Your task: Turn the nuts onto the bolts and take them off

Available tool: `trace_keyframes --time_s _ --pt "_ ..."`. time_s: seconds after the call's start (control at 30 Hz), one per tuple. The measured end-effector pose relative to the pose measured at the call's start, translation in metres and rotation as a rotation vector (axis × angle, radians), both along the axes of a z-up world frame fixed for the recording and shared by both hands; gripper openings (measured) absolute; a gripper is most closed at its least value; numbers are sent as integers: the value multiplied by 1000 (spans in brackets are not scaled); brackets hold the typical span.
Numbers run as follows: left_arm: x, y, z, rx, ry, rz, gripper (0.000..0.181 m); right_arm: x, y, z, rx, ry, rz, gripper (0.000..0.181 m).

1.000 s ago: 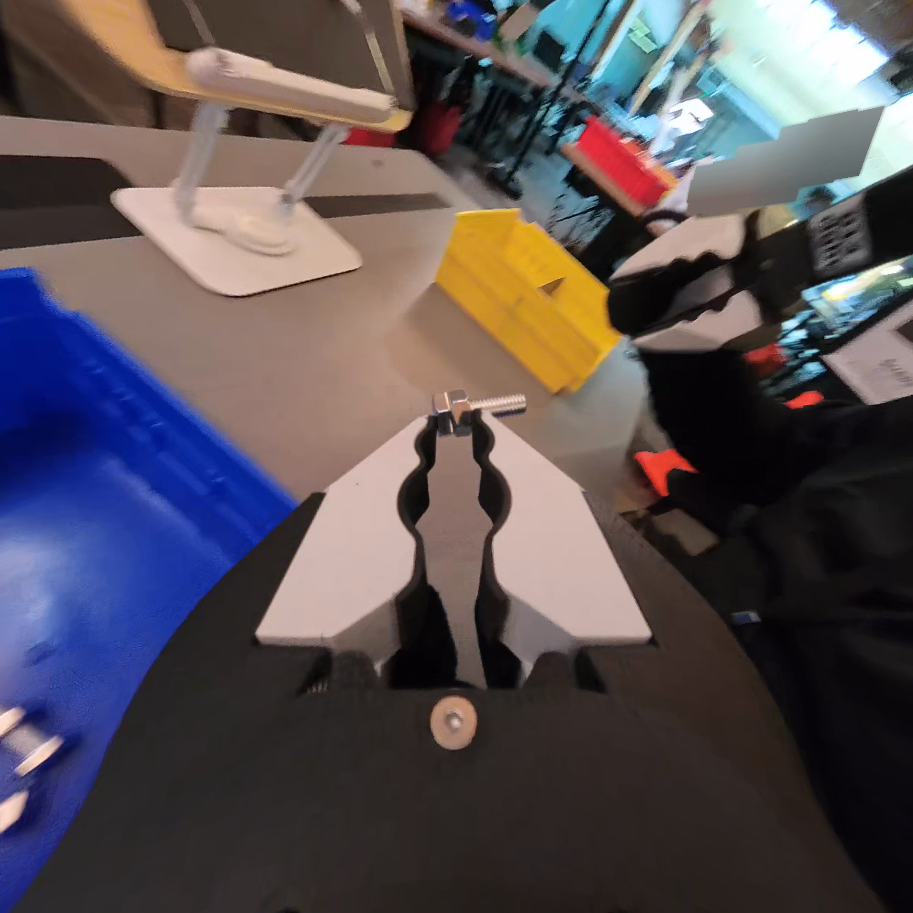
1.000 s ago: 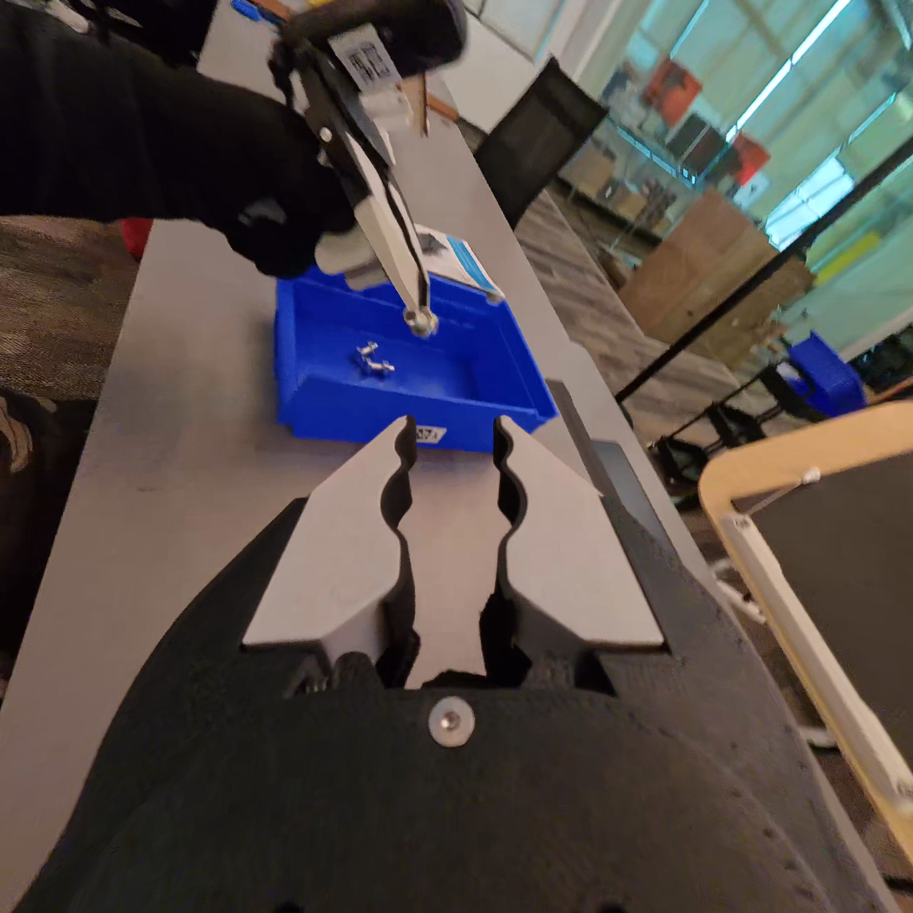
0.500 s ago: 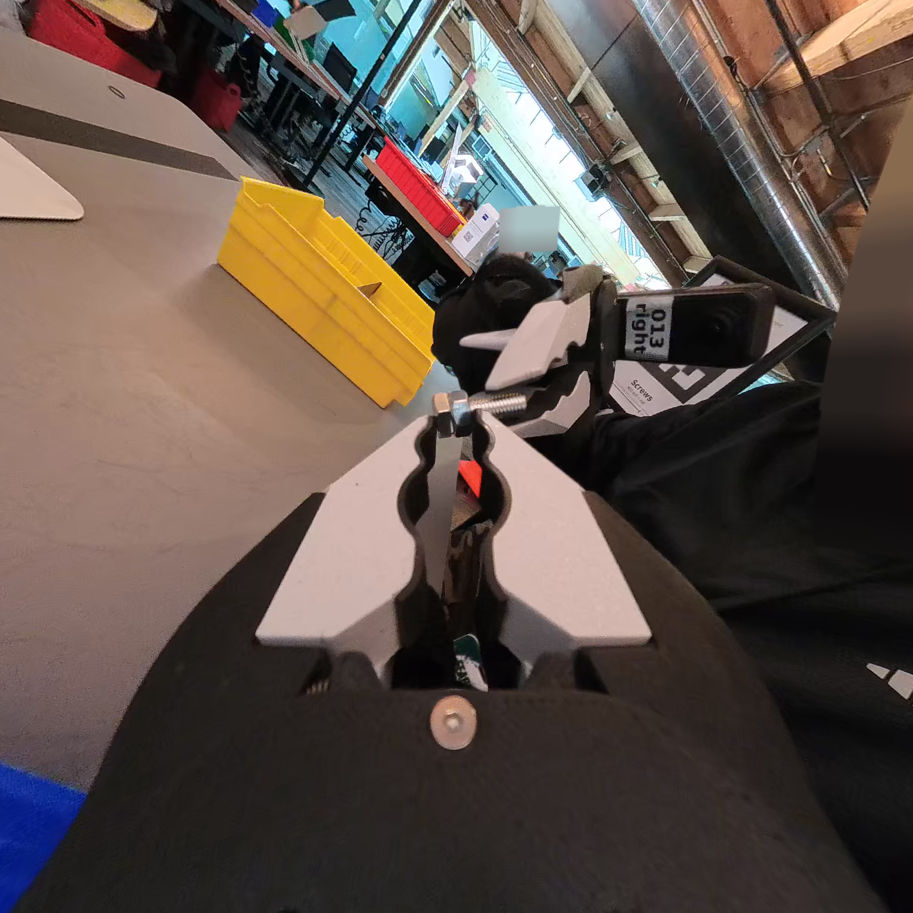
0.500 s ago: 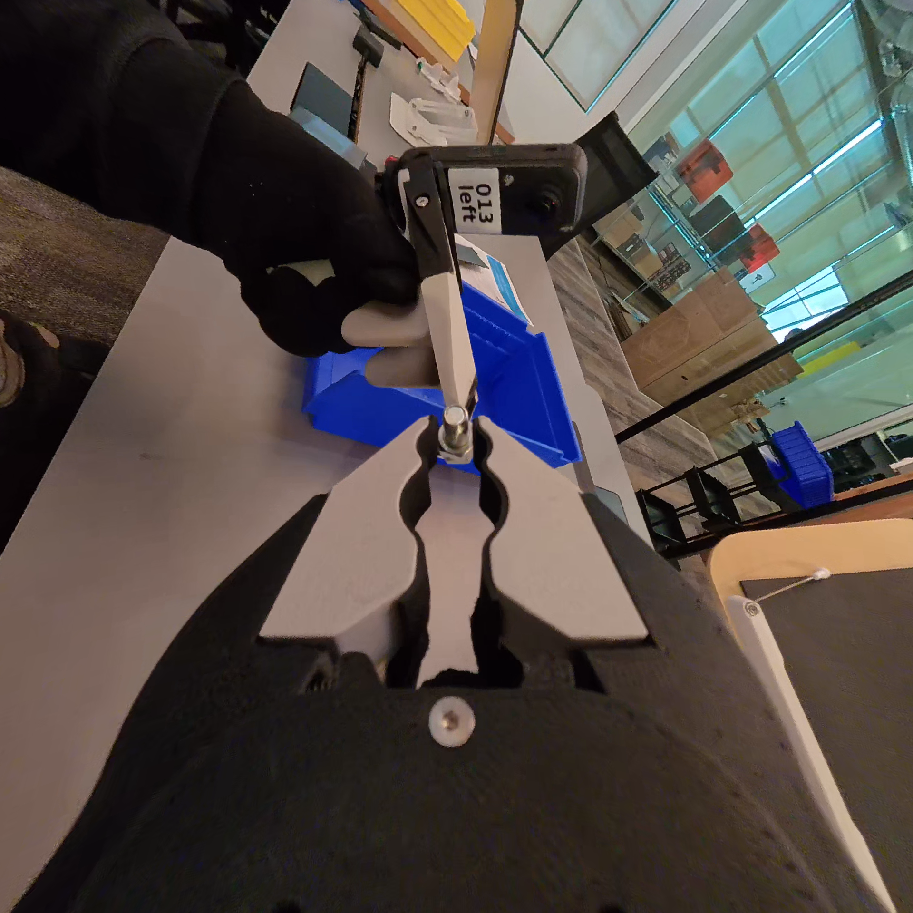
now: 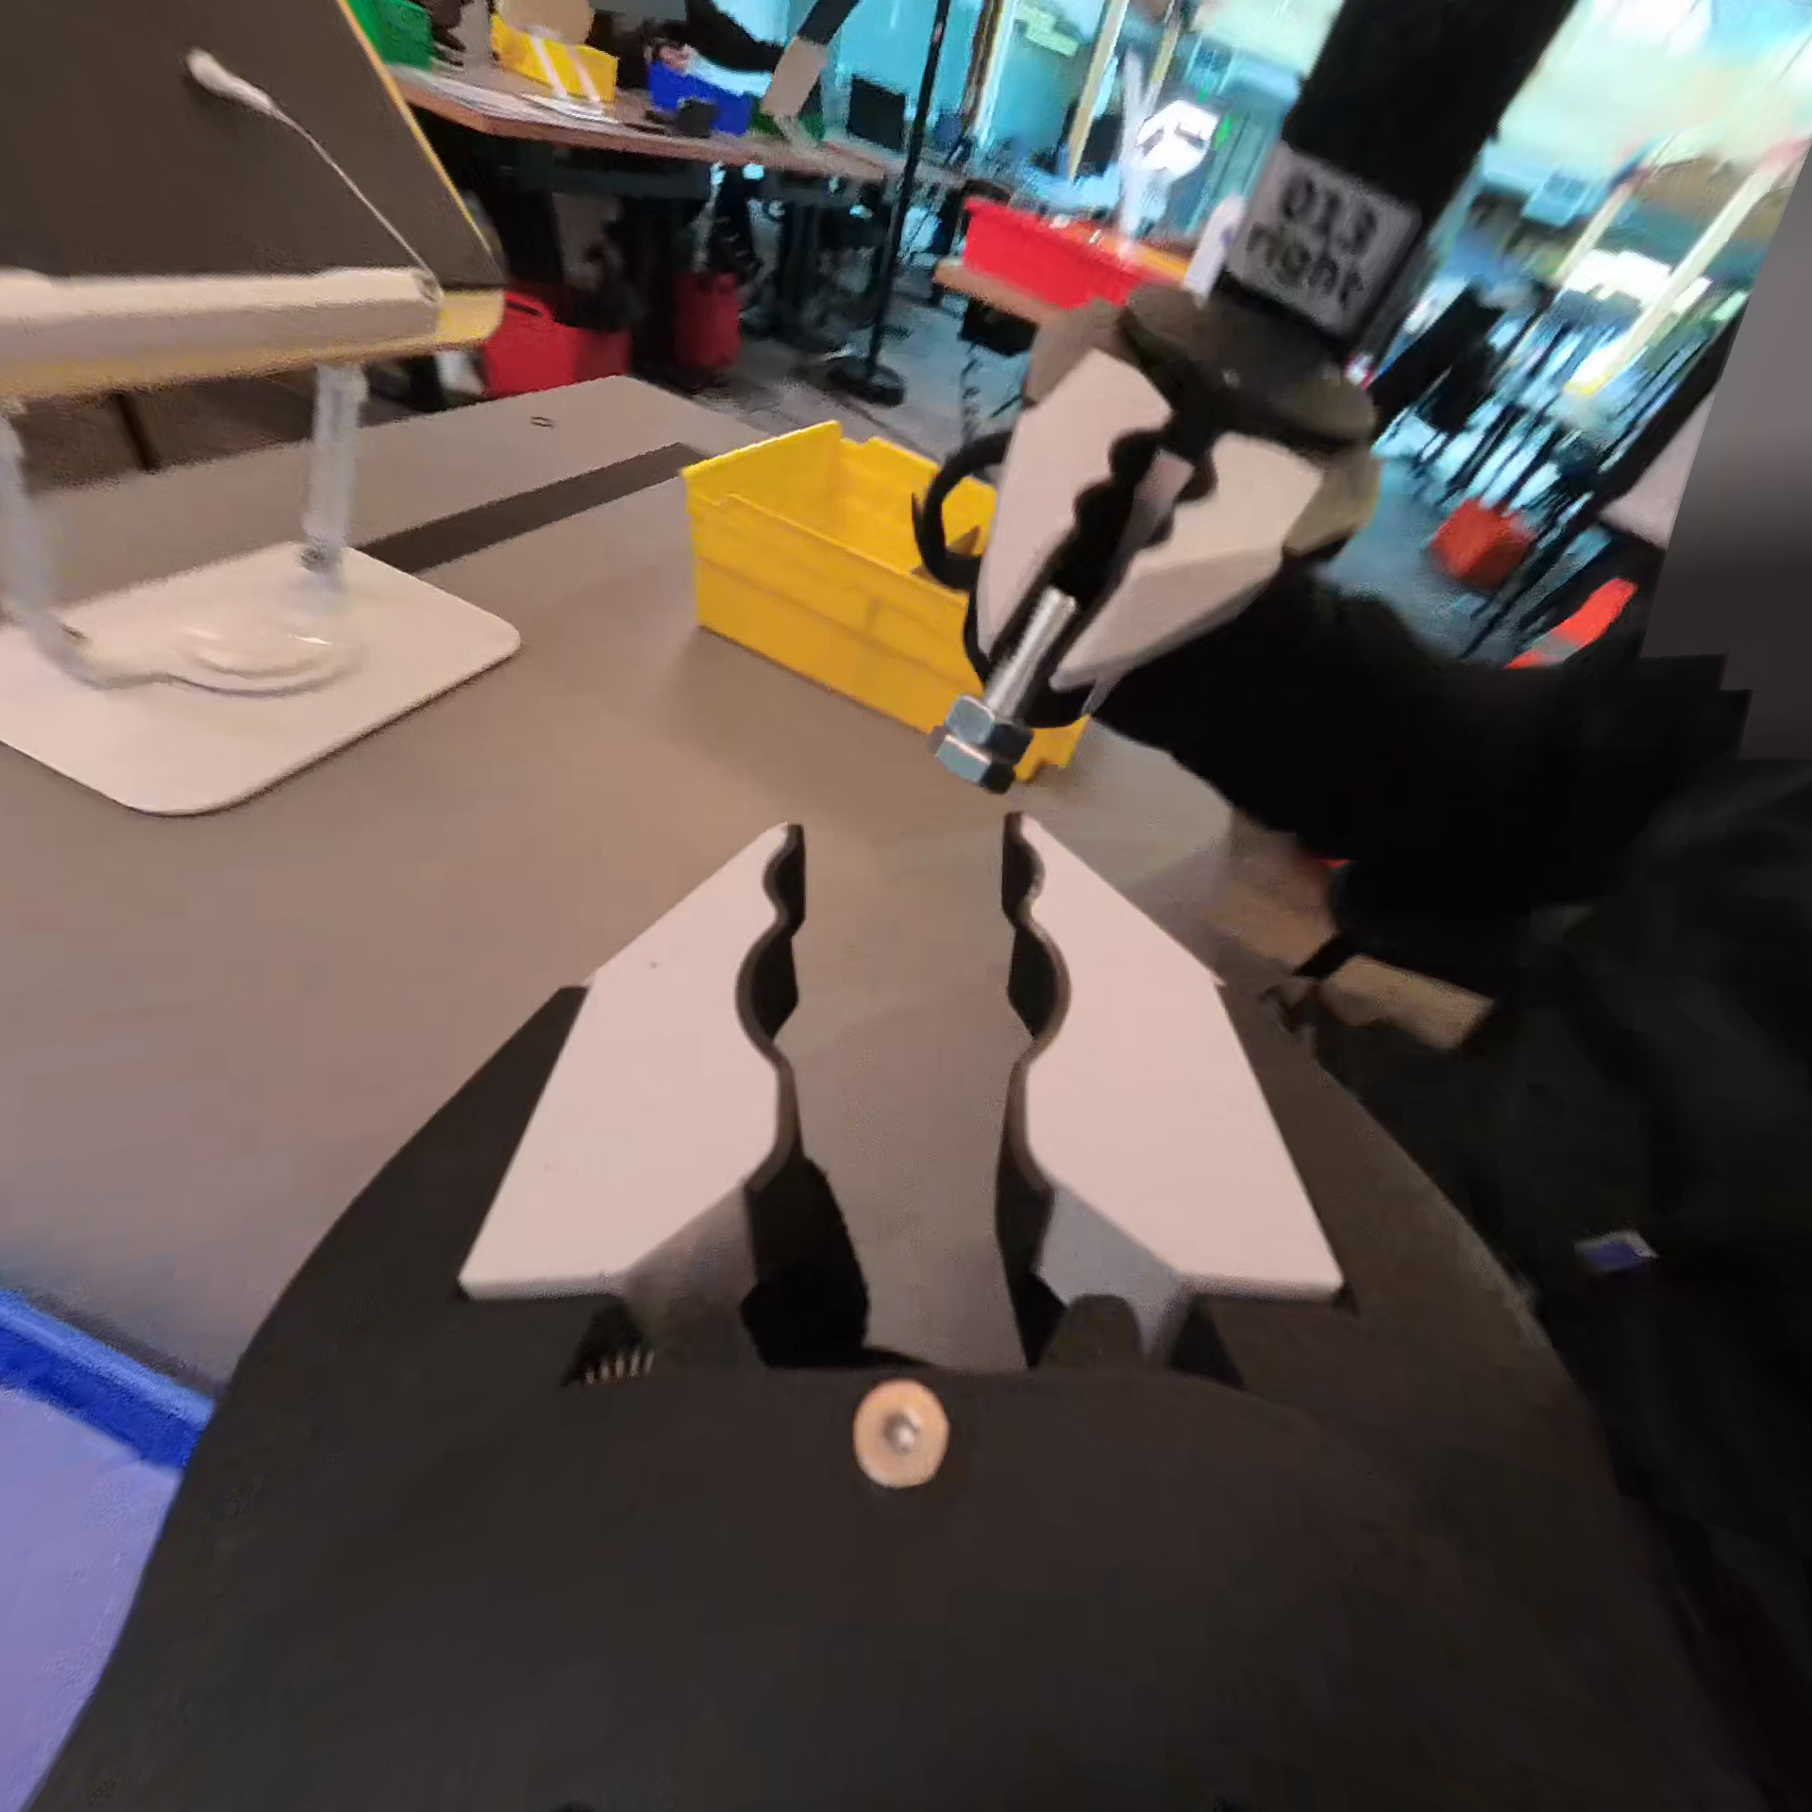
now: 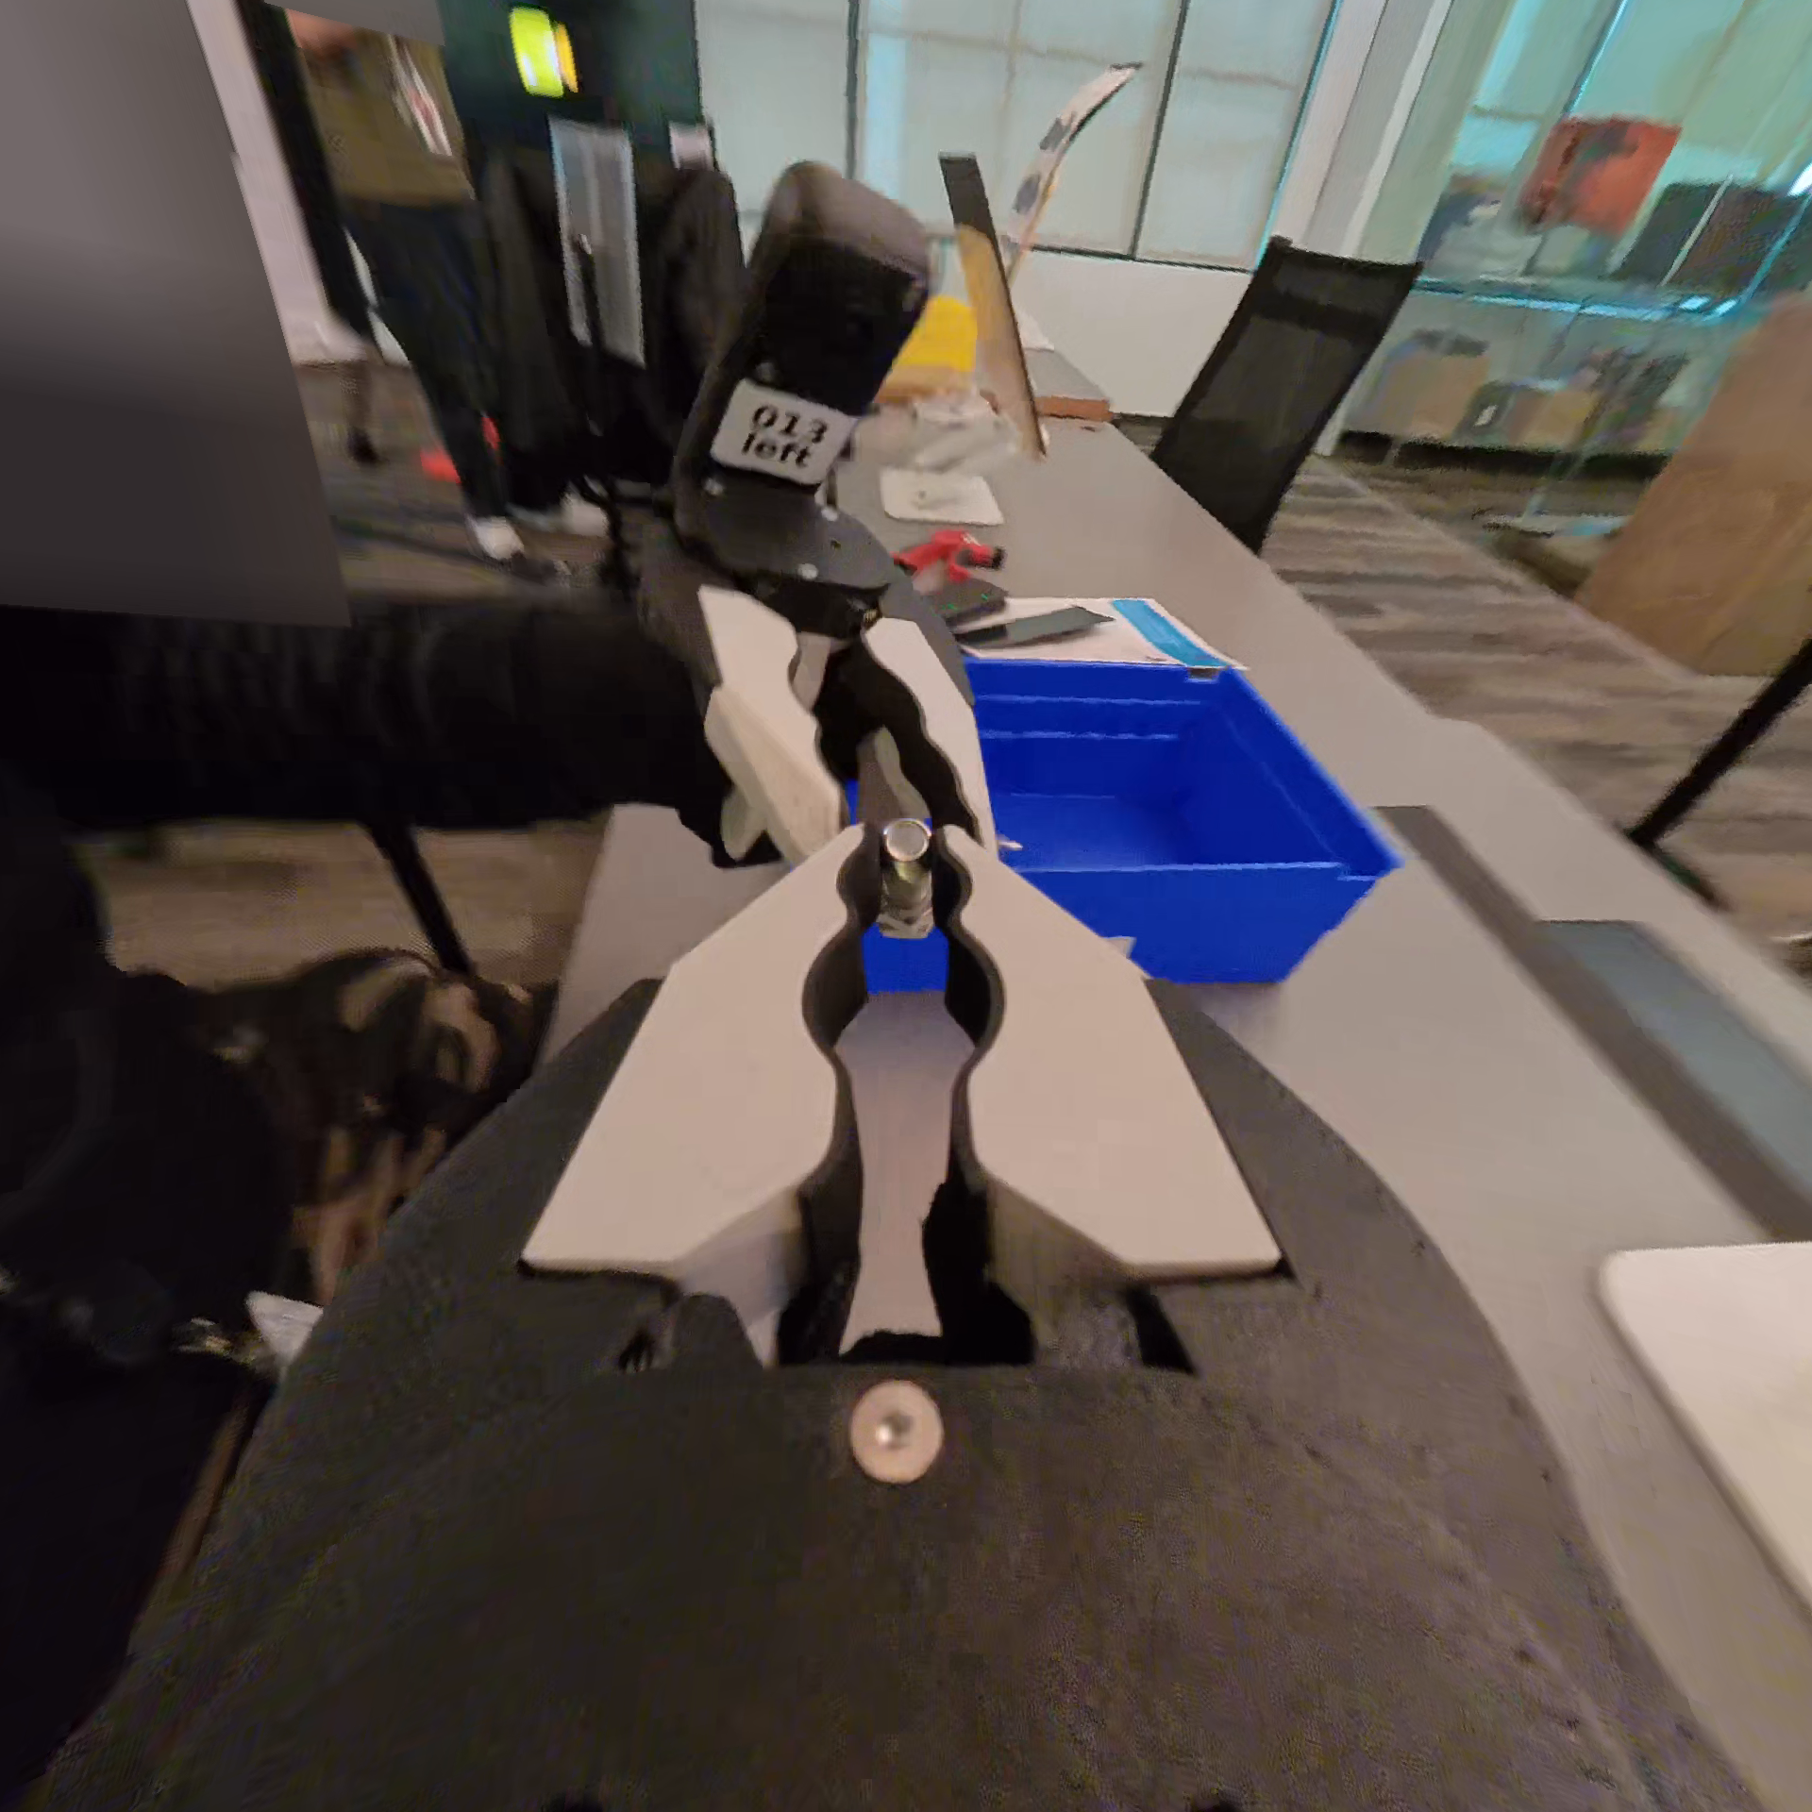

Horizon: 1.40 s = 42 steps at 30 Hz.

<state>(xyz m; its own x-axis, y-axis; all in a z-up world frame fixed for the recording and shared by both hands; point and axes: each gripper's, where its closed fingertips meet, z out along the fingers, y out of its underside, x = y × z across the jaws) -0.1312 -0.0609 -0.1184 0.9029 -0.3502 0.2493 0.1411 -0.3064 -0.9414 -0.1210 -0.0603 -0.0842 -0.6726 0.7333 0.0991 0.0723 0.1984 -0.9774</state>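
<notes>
A silver bolt with a hex nut at its near end is clamped by its shaft in my right gripper, which holds it above the grey table. In the right wrist view the bolt sits between the shut fingertips of the right gripper. My left gripper is open and empty, just below and short of the nut. It also shows in the right wrist view, jaws spread, facing the bolt.
A yellow bin stands behind the bolt. A white stand base with a tilted board is at the left. A blue bin sits beyond the left gripper; its corner shows bottom left. Gloved hands hold both grippers. Less than 4 cm separates the two grippers' tips.
Half a second ago both grippers held the bolt. My left gripper has let go, opened and drawn back. The right gripper has kept the bolt and tilted its nut end down.
</notes>
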Motion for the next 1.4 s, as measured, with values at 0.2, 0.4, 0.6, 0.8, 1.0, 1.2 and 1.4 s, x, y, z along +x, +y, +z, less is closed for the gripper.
trace_keyframes --time_s 0.2,0.4,0.6,0.8,1.0,1.2,1.4 --pt "12 7 4 17 141 22 34 4 2 8 -213 -114 84 8" --pt "20 6 6 25 145 -1 30 3 2 7 -238 -149 70 7" --pt "23 8 6 41 195 15 26 2 5 6 -252 -174 50 7" --pt "22 9 8 60 190 25 19 2 4 3 -238 -185 35 7" --pt "24 10 5 62 208 31 15 2 2 2 -229 -192 31 7" --pt "25 9 9 83 193 37 15 2 1 6 -231 -176 30 10" --pt "25 8 21 150 21 26 15 -5 12 13 -285 -147 0 58"
